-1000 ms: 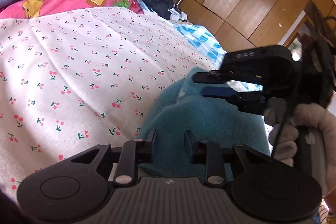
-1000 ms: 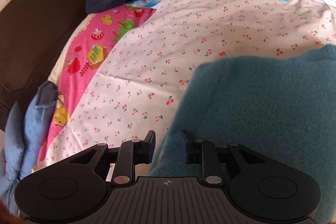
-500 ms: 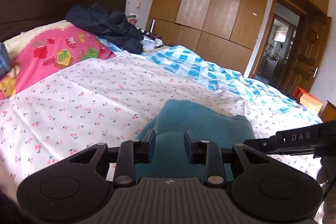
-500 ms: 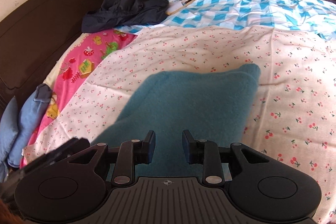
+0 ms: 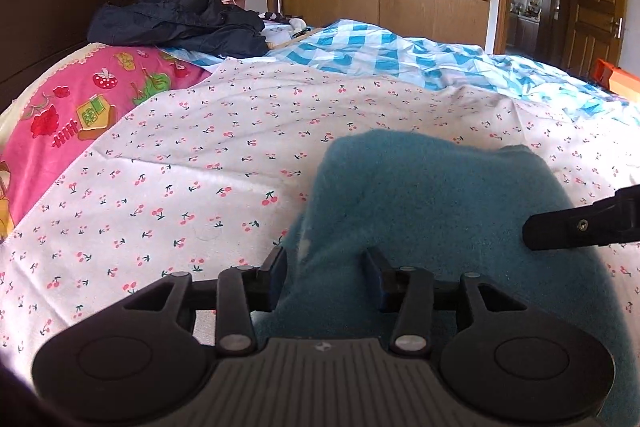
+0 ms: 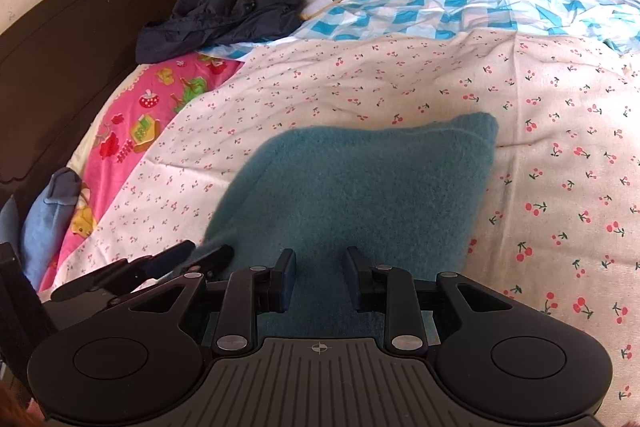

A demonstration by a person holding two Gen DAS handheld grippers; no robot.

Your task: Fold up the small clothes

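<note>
On a bed spread with a cherry-print sheet (image 5: 224, 163), the left wrist view shows the left gripper (image 5: 325, 277) with its fingers apart around a raised fold of a teal fleece garment (image 5: 432, 211), the right gripper's finger (image 5: 580, 225) hovering at the cloth's right side. From the right wrist view, the right gripper (image 6: 320, 281) stands parted over the garment's near edge (image 6: 360, 187), beside the left gripper (image 6: 172, 263), with a dark jacket (image 6: 224, 15) near the headboard (image 6: 80, 39).

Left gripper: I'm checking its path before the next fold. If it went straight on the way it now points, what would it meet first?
The left gripper would likely meet the teal cloth, which already lies between its open fingers; depth is unclear.
</note>
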